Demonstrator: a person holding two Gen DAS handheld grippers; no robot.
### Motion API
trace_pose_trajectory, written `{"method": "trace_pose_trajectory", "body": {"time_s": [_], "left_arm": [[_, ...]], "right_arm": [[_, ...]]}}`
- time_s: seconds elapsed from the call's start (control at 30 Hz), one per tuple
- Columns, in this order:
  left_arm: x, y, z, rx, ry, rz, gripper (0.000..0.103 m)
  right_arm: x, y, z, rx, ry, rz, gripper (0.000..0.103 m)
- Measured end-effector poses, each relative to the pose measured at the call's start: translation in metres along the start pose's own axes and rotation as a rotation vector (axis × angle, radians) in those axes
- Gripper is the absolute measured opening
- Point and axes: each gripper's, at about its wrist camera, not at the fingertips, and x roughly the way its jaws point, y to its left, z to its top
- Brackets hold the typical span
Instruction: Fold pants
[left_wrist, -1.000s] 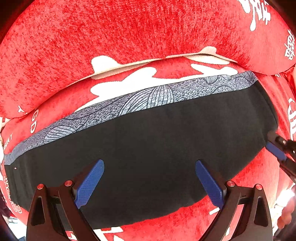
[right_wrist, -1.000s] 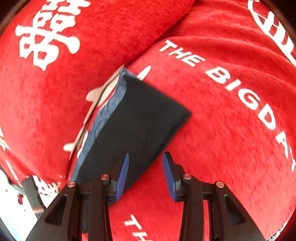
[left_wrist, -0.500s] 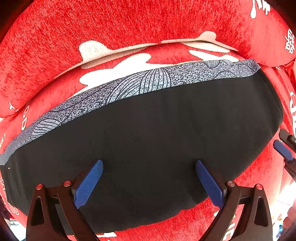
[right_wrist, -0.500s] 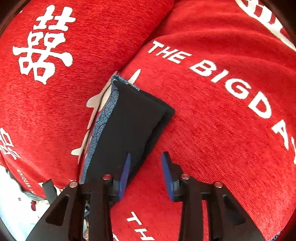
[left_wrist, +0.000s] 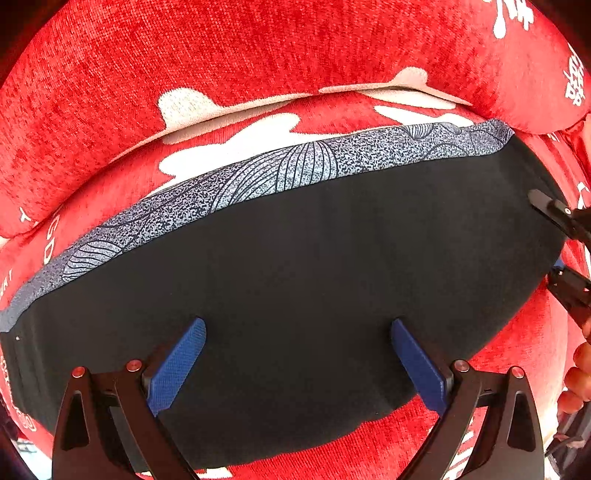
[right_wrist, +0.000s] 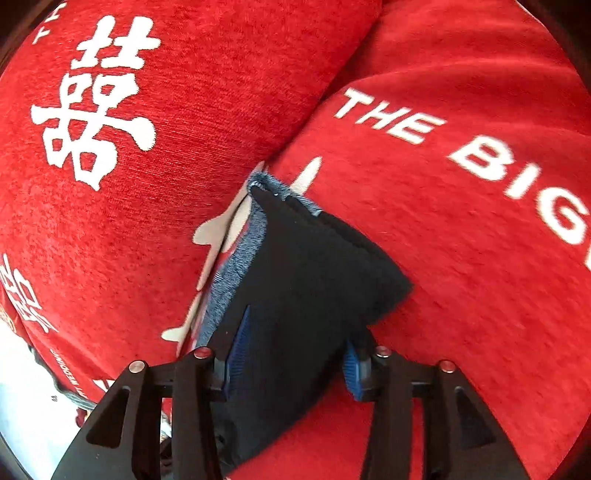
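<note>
The black pants (left_wrist: 314, 280) lie folded flat on the red sofa seat, with a grey patterned band (left_wrist: 280, 173) along their far edge. My left gripper (left_wrist: 297, 354) is open above the pants' near half, touching nothing I can see. My right gripper (right_wrist: 291, 347) has its jaws open around the end of the folded pants (right_wrist: 306, 280), one finger on each side; whether the pads touch the cloth I cannot tell. It also shows at the right edge of the left wrist view (left_wrist: 565, 254).
The red sofa seat (right_wrist: 461, 258) carries white lettering. The red back cushion (left_wrist: 258, 55) rises just behind the pants. A pale floor strip (right_wrist: 18, 387) shows at the lower left of the right wrist view.
My right gripper has opened wider and moved forward, so the pants' end now sits between its fingers. My left gripper has come slightly closer to the pants and stays open.
</note>
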Motion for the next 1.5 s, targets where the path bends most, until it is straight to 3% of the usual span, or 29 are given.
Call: {"method": "trace_pose_trajectory", "body": {"time_s": [0.03,0.07,0.1,0.2,0.33,0.47,0.67,0.83,0.97,1.17,1.33,1.4,1.5], "left_arm": [[-0.004,0.001,0.003,-0.014,-0.001,-0.009,0.092],[-0.007,0.002,0.007,-0.023,-0.011,-0.008,0.089],[-0.012,0.002,0.013,-0.037,-0.031,0.000,0.089],[-0.017,0.005,0.035,-0.095,-0.079,0.031,0.089],[0.010,0.010,0.055,-0.165,-0.033,0.046,0.089],[0.019,-0.007,0.054,-0.077,-0.077,0.116,0.093],[0.014,0.011,0.055,-0.105,-0.041,0.021,0.093],[-0.024,0.057,0.039,-0.166,-0.134,0.048,0.093],[-0.045,0.120,0.015,-0.203,-0.152,0.094,0.093],[-0.035,0.217,-0.020,-0.280,-0.087,0.146,0.093],[-0.031,0.260,-0.041,-0.306,-0.065,0.130,0.093],[-0.032,0.274,-0.048,-0.321,-0.062,0.105,0.093],[-0.038,0.290,-0.051,-0.324,-0.059,0.064,0.093]], "right_arm": [[0.004,0.003,0.002,0.011,0.023,-0.003,0.044],[0.006,0.004,0.004,0.019,0.039,-0.001,0.024],[0.007,0.006,0.005,0.025,0.058,0.022,0.013],[0.002,0.016,0.004,-0.008,0.057,0.051,0.013],[-0.010,0.040,-0.001,-0.075,0.046,0.091,0.013],[-0.013,0.072,-0.007,-0.183,0.051,0.100,0.013],[-0.014,0.131,-0.027,-0.359,0.065,0.098,0.013],[-0.013,0.184,-0.062,-0.565,0.092,0.035,0.013],[0.002,0.212,-0.102,-0.726,0.132,-0.026,0.014],[0.066,0.234,-0.179,-0.887,0.239,-0.154,0.021],[0.130,0.229,-0.265,-1.111,0.293,-0.397,0.032],[0.133,0.236,-0.293,-1.231,0.265,-0.487,0.044],[0.118,0.253,-0.319,-1.336,0.262,-0.481,0.063]]}}
